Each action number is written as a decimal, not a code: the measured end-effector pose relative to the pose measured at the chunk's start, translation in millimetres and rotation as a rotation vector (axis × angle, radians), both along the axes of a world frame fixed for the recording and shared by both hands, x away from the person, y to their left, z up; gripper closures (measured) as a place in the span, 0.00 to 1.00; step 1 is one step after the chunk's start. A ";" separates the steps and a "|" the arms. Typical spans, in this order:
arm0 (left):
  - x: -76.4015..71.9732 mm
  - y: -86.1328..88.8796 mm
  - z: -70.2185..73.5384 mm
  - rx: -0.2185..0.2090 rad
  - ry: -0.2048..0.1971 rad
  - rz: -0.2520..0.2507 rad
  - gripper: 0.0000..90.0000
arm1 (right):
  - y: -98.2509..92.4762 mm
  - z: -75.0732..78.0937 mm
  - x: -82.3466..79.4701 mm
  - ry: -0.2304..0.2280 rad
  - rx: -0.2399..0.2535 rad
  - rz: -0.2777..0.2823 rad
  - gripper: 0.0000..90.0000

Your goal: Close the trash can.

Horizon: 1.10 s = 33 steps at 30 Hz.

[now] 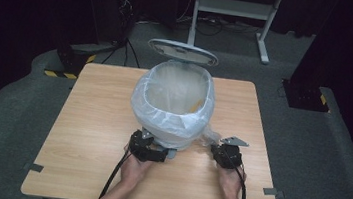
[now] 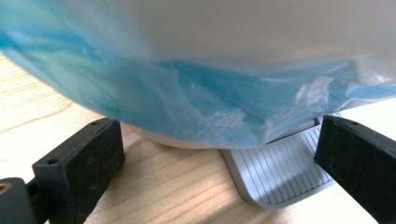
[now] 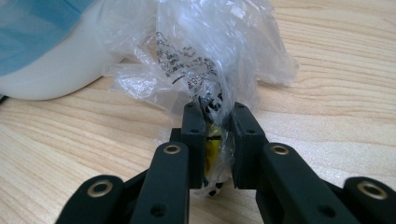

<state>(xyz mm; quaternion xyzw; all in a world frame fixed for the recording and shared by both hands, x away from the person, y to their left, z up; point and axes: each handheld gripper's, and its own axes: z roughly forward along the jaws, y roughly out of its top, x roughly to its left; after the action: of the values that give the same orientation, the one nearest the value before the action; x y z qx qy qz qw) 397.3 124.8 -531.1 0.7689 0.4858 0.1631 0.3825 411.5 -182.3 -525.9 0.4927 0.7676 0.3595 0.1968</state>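
Observation:
A white pedal bin point(image 1: 174, 99) lined with a pale plastic bag point(image 2: 187, 93) stands in the middle of the wooden table point(image 1: 96, 120), its lid point(image 1: 183, 52) raised at the back. My left gripper point(image 2: 219, 163) is open at the bin's near base, and its black jaws stand wide on either side of the grey ribbed pedal point(image 2: 280, 168). My right gripper point(image 3: 218, 126) is shut on a crumpled clear plastic wrapper point(image 3: 201, 60) with black print and a yellow patch. The wrapper lies on the table just right of the bin's base point(image 3: 51, 70).
A white metal stand point(image 1: 235, 8) and black equipment with cables sit on the grey floor behind the table. Bare wood lies to the left and right of the bin. Tape tabs mark the table's near corners point(image 1: 270, 192).

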 end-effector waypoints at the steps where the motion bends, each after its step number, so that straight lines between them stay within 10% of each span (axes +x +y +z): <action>1: 0.0 0.0 0.0 0.000 0.000 0.000 0.02 | 0.0 0.0 0.0 0.000 0.000 0.000 0.88; 33: 0.1 0.1 -0.1 -0.003 0.000 -0.001 0.02 | -25.9 17.8 -12.0 0.004 0.124 -0.014 0.91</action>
<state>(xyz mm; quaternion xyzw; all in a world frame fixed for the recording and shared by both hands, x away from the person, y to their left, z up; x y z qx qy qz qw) 397.4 124.9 -531.1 0.7686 0.4857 0.1621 0.3836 399.4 -208.3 -508.1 0.5100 0.7410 0.4038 0.1668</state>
